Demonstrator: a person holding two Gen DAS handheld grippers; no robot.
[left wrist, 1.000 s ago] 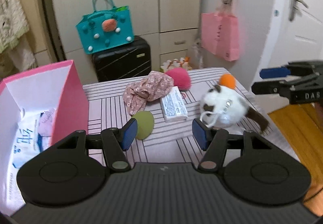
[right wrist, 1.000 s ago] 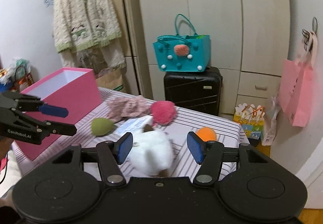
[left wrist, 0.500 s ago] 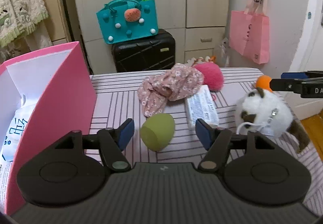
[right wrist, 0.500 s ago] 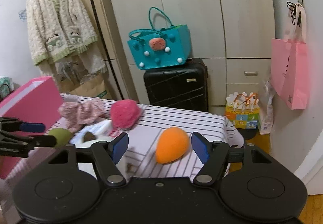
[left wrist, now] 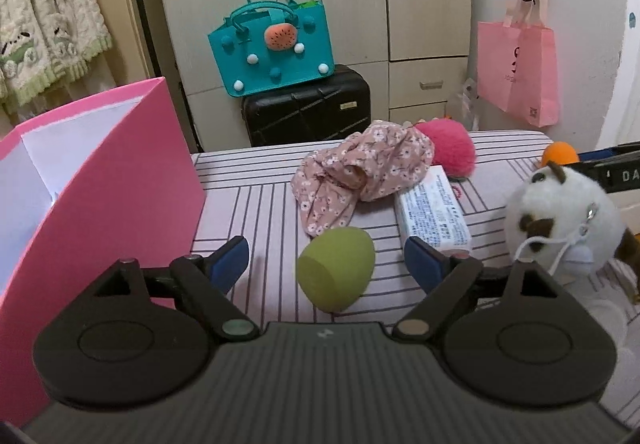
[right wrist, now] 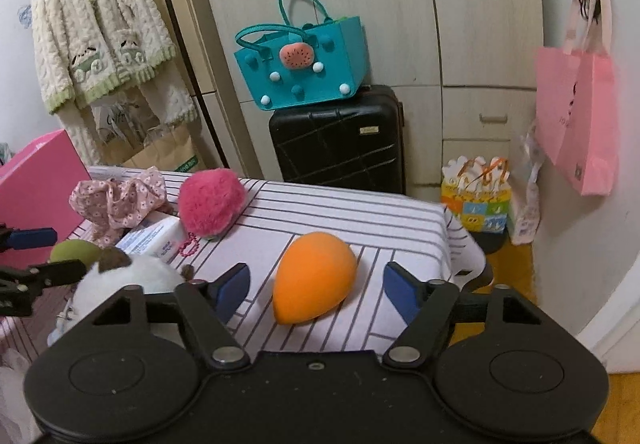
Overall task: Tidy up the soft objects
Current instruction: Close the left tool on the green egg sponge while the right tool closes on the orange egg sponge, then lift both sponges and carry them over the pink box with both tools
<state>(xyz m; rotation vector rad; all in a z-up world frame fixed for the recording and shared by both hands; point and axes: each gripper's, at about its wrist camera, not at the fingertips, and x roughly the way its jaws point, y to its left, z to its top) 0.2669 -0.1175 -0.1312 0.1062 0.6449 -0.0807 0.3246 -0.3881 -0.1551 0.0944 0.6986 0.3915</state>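
While both tongs gape empty, green sponge (left wrist: 335,273) between left tongs (left wrist: 326,258), plush cat (left wrist: 560,220) crowding right.

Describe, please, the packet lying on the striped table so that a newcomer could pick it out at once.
Start from the big pink box at the table's left and look right, past the green egg-shaped sponge. Just beyond lies the white packet, below the floral cloth. It is the only flat, rectangular, printed thing among rounded, fluffy neighbours.
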